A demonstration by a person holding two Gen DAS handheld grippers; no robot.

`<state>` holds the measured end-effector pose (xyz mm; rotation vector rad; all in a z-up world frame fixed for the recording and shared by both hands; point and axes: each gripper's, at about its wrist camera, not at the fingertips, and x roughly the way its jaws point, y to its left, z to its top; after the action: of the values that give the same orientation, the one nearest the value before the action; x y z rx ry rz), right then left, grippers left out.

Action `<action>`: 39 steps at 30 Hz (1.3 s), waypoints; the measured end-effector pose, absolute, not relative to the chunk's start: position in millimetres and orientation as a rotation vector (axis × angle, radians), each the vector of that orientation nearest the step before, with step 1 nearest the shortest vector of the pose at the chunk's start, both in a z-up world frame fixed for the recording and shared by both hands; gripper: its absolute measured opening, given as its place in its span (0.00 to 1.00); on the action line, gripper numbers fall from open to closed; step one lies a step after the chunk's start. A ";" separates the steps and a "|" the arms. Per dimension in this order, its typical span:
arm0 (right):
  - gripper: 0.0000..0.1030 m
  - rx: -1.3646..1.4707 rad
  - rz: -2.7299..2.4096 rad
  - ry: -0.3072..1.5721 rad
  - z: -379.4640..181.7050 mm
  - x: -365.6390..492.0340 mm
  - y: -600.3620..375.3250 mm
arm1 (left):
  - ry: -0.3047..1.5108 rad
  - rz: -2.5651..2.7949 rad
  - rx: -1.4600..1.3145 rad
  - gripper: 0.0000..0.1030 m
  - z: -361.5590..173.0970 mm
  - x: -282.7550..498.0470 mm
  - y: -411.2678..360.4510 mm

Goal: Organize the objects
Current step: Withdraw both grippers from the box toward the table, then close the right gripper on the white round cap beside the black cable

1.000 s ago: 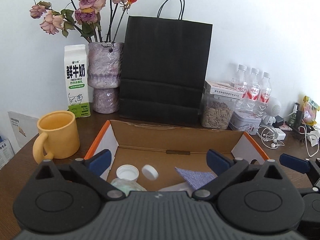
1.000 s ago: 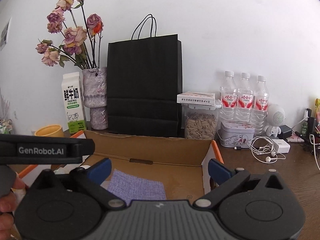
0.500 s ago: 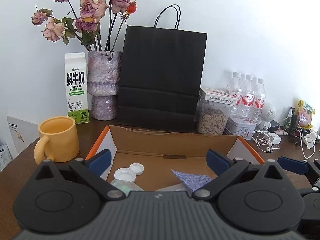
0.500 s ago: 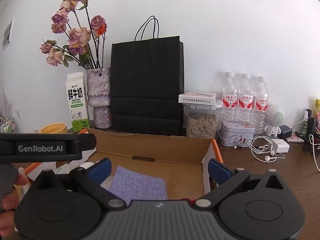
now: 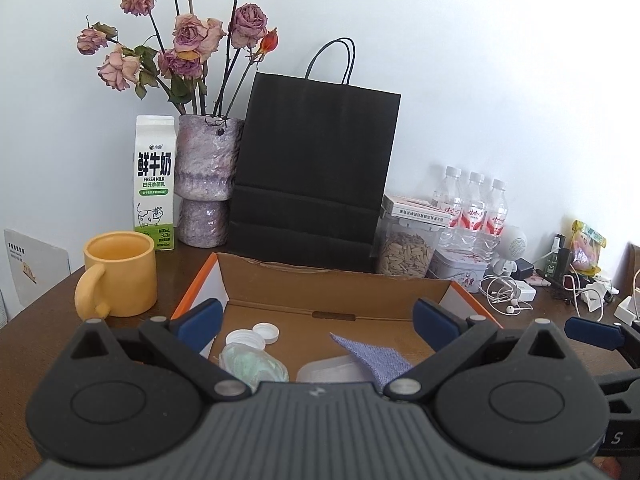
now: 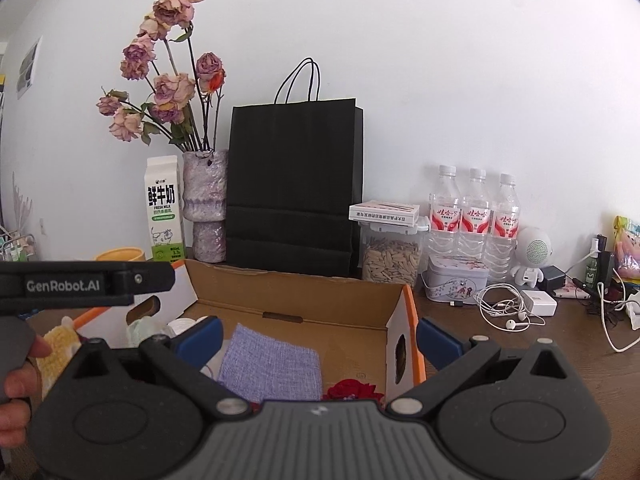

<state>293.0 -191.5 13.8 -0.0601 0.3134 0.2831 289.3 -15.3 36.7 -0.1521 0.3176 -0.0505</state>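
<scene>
1. Both pairs of fingers stand spread and empty: your left gripper (image 5: 316, 316) and right gripper (image 6: 318, 338) hover at the near edge of the cardboard box (image 5: 336, 280).
2. Reaching left risks knocking the yellow mug (image 5: 120, 280) standing just beside the box wall.
3. Inside the box lie two white caps (image 5: 252, 336), a greenish wad (image 5: 252, 364), a clear lid (image 5: 332, 370), a lilac cloth (image 6: 272, 364) lying flat and limp, and something red (image 6: 352, 390) near you.
</scene>
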 end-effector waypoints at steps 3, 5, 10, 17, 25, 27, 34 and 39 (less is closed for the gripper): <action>1.00 -0.049 0.284 0.314 13.3 286.1 -197.5 | 0.313 -0.052 -0.154 1.00 34.4 280.0 -12.3; 1.00 -0.042 0.282 0.315 13.7 282.3 -200.6 | 0.310 -0.059 -0.150 1.00 33.2 273.7 -11.3; 1.00 -0.047 0.290 0.330 11.1 271.7 -204.3 | 0.319 -0.070 -0.136 1.00 27.6 258.5 -8.1; 1.00 -0.051 0.294 0.364 -1.3 251.8 -209.3 | 0.347 -0.092 -0.128 1.00 11.1 230.3 -5.0; 1.00 -0.048 0.311 0.393 -14.6 226.3 -214.6 | 0.341 -0.109 -0.112 1.00 4.3 206.0 -6.1; 1.00 -0.044 0.307 0.402 -20.2 219.3 -215.8 | 0.349 -0.112 -0.111 1.00 1.7 202.8 -5.5; 1.00 -0.023 0.270 0.452 -35.9 209.2 -221.5 | 0.379 -0.121 -0.116 1.00 -9.4 193.4 -0.9; 1.00 -0.032 0.246 0.470 -41.9 210.1 -221.3 | 0.389 -0.120 -0.114 1.00 -11.8 192.4 -0.4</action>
<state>210.1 -221.3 -41.9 -0.0321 0.4695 0.2461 192.4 -0.4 -11.8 -0.1142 0.3891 -0.1198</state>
